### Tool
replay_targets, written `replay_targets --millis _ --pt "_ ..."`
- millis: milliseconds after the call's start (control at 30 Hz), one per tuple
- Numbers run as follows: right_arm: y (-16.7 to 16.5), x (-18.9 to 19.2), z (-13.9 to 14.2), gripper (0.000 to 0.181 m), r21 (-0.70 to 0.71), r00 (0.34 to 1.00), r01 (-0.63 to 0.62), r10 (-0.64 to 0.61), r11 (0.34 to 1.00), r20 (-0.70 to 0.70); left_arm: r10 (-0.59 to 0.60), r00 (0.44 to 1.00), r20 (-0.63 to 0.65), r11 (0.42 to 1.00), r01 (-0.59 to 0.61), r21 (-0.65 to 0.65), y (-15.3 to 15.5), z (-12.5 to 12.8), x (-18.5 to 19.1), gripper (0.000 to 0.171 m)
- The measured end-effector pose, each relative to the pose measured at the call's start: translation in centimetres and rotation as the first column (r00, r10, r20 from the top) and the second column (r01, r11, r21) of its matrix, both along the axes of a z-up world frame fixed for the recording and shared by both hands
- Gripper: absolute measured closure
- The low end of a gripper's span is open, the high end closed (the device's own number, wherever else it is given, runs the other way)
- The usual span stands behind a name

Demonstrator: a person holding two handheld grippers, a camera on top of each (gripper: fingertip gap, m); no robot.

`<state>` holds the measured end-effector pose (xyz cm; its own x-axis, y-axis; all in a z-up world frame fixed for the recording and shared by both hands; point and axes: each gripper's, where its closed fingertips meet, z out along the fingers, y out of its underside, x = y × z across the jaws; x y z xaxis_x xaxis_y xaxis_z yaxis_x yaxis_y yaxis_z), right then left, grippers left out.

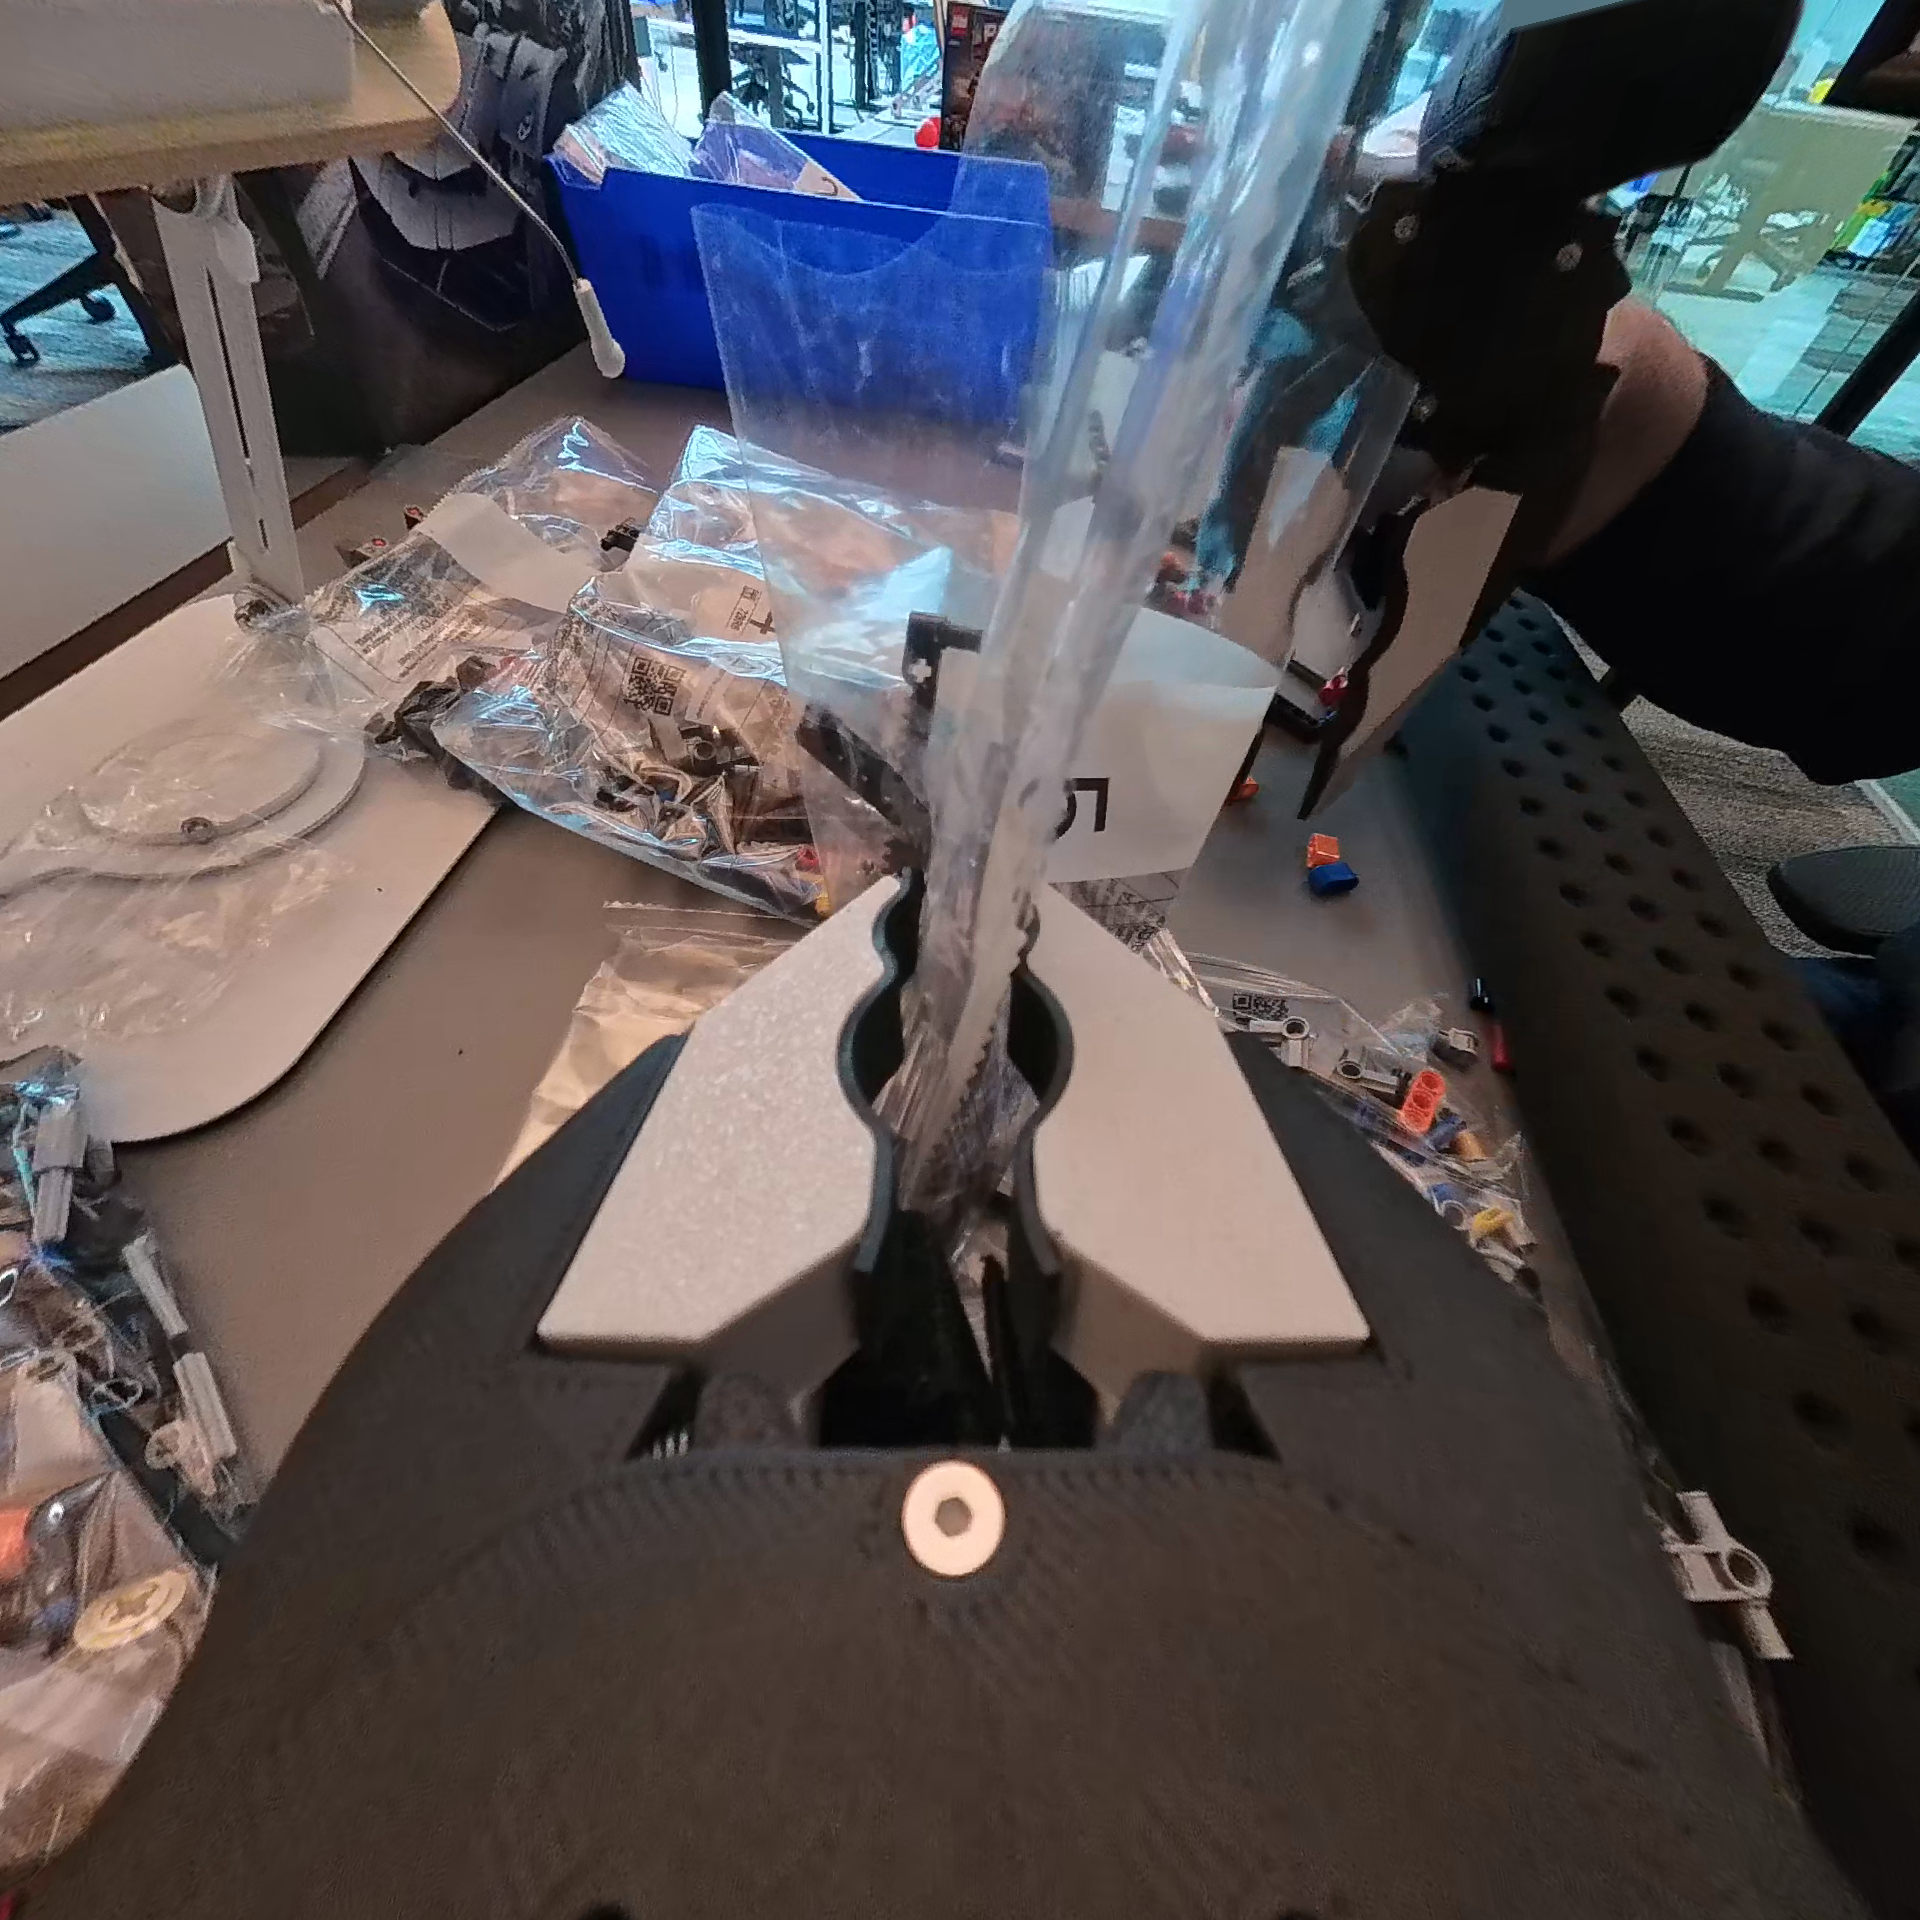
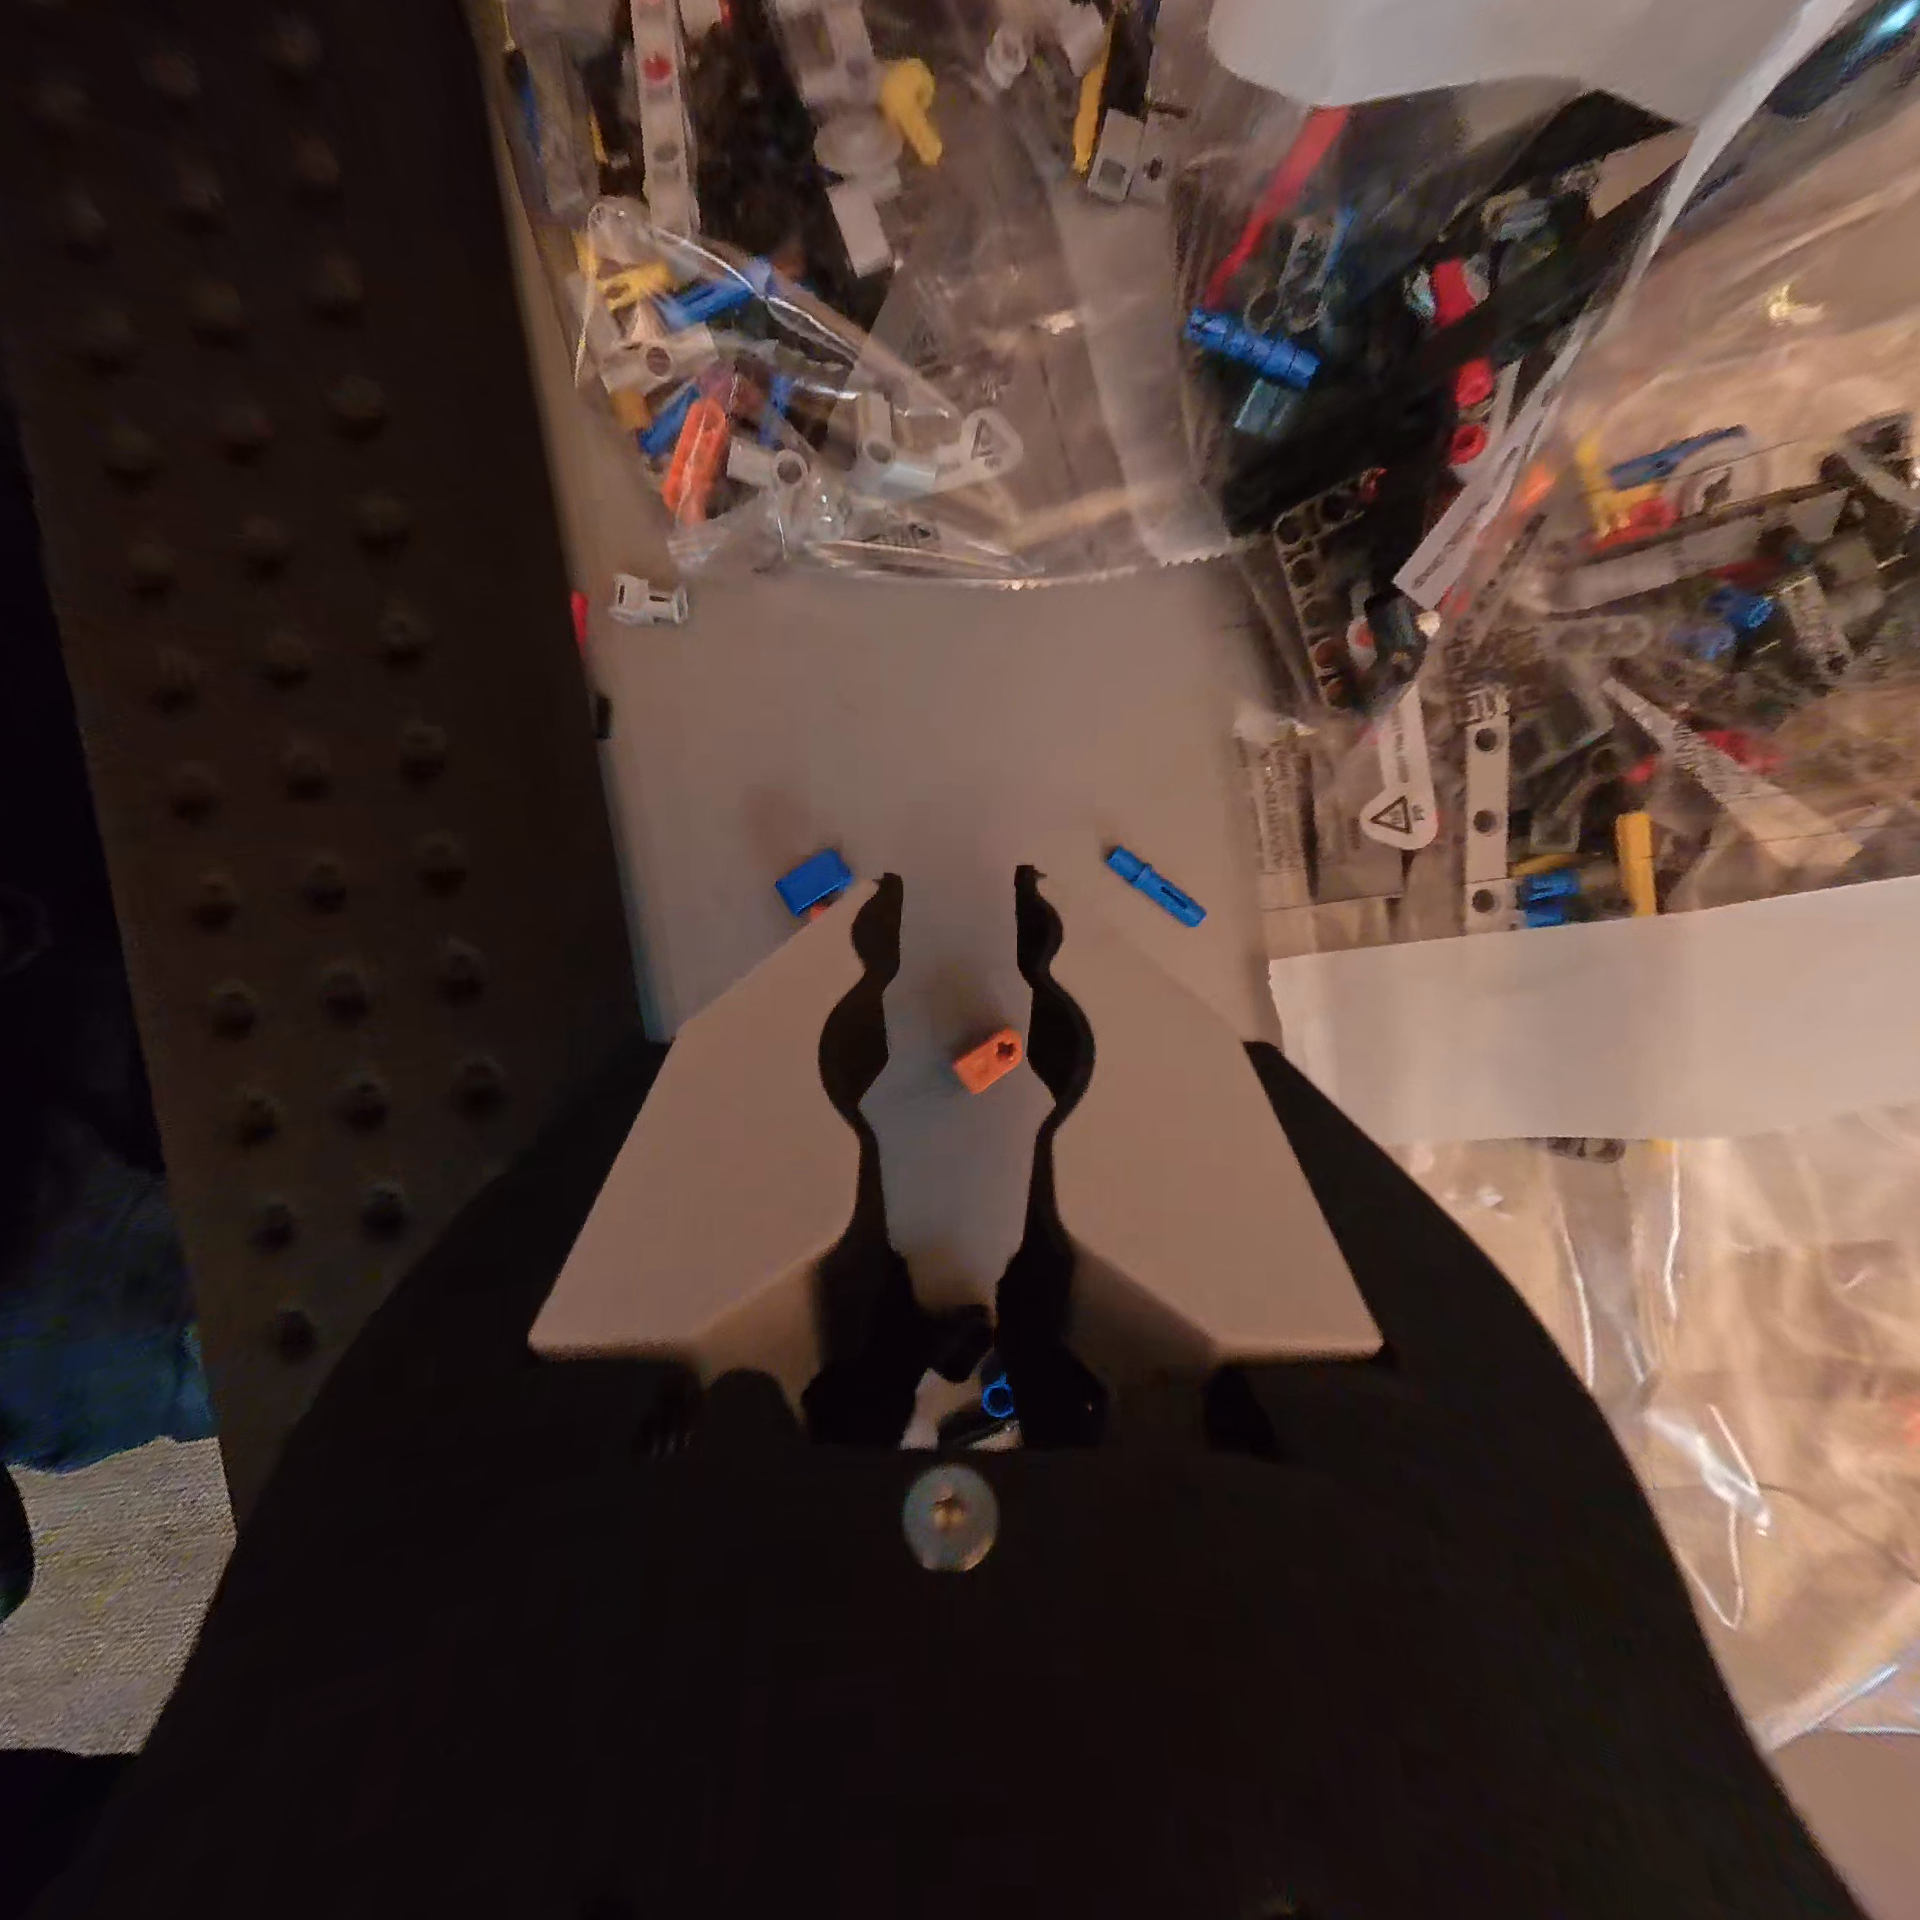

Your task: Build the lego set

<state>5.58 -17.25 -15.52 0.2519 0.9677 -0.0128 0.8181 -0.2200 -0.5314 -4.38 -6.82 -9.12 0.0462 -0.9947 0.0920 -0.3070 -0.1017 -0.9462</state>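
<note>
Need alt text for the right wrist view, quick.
The right tool hangs open over the grey table, an orange brick lying between its fingers. A blue tile and blue pin lie beyond the tips, with clear bags of parts behind.

The bag [image 1: 1049, 582] is clear, glossy plastic film. The fingers [image 1: 769, 1132] look matt, finely speckled grey; the bench [image 2: 935, 727] is smooth and matt.

We see a grey table [image 1: 343, 1195] bordered by a dark perforated panel [image 1: 1704, 1039]. Behind it stand a blue bin [image 1: 644, 281], a wooden desk [image 1: 208, 135] on a white leg [image 1: 234, 416], and glass partitions [image 1: 1766, 260].
</note>
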Motion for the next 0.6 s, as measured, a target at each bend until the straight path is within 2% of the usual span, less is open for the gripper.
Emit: replay_targets --millis 400,600 --pt "-1.2 0.5 -2.1 0.162 -0.043 0.998 -0.017 0.019 0.999 0.056 0.004 1.000 -0.026 1.000 -0.004 0.003 0.1 -0.5 0.1 0.158" --pt "-1.3 0.7 -2.1 0.165 -0.039 0.999 -0.008 0.010 0.999 0.046 0.008 0.999 -0.040 1.000 -0.007 0.003 0.1 -0.8 0.1 0.158"
